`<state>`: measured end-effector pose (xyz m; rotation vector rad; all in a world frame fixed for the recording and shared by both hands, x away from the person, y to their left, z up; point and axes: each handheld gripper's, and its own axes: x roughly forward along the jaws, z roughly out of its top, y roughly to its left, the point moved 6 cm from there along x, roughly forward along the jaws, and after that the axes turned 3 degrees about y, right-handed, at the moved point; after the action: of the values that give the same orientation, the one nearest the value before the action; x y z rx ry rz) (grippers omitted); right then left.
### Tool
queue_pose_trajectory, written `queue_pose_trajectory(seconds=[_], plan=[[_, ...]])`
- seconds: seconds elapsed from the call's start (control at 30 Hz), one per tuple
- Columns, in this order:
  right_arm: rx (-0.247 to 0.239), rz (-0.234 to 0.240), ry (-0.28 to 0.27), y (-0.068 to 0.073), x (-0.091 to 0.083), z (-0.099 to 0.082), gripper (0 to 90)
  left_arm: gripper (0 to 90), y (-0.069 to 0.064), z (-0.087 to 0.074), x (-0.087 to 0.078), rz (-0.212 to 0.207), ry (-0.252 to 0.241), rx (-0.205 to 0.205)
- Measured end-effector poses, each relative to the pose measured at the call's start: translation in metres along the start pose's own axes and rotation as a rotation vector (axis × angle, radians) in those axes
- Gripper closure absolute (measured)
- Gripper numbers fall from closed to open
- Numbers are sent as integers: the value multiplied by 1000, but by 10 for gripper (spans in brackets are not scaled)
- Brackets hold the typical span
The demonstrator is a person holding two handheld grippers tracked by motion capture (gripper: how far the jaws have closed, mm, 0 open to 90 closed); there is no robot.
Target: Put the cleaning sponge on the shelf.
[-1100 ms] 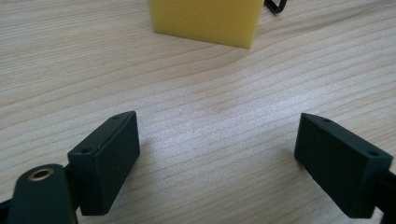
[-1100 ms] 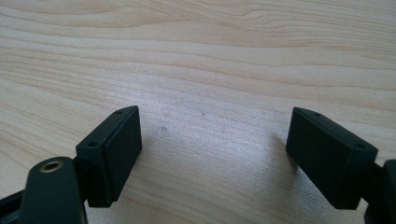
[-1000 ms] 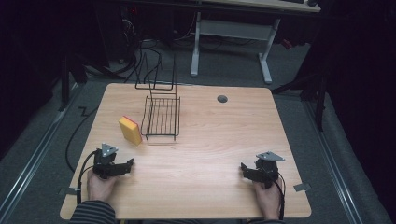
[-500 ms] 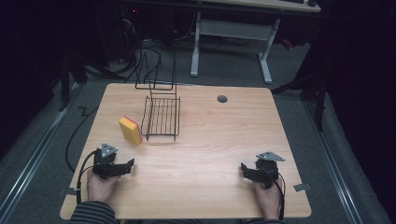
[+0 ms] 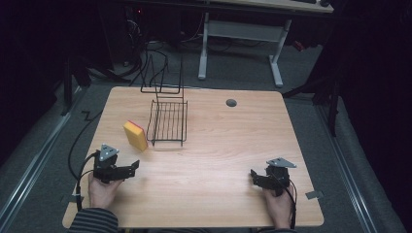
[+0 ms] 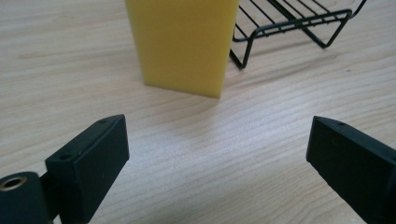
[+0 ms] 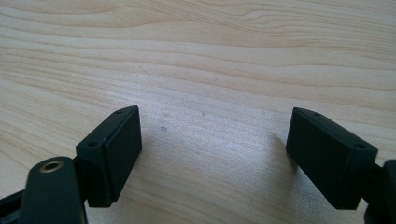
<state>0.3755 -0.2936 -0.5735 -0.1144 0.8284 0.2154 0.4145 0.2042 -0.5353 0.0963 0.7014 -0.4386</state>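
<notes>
A yellow sponge (image 5: 135, 135) with a pink back stands on edge on the wooden table (image 5: 218, 141), against the left side of a black wire rack (image 5: 168, 122). My left gripper (image 5: 135, 166) hovers just in front of the sponge, pointing right. In the left gripper view the sponge (image 6: 184, 42) and the rack (image 6: 299, 23) lie ahead of my left gripper (image 6: 217, 140), whose jaws have just been opening with only bare wood between them. My right gripper (image 5: 253, 175) rests near the front right, open over bare table (image 7: 212, 126).
A taller black wire stand (image 5: 163, 77) sits at the table's far edge behind the rack. A round cable hole (image 5: 231, 103) is at the far middle. A white desk frame (image 5: 243, 34) stands beyond the table. Cables trail off the left side.
My left gripper has lifted a little and its jaws have spread wider. The right gripper, sponge and rack have not moved.
</notes>
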Motion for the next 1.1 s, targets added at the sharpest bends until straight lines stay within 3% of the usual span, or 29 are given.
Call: queue_pose_trajectory(seconds=[0.43,1.0,1.1], plan=[[0,0,0,0,0,0,184,35,3,24,-9,-2,-52,-13],[-2,1,0,0,0,0,184,11,10,47,-2,8,-68,-30],[-1,1,0,0,0,0,184,9,12,51,-1,17,-65,-16]])
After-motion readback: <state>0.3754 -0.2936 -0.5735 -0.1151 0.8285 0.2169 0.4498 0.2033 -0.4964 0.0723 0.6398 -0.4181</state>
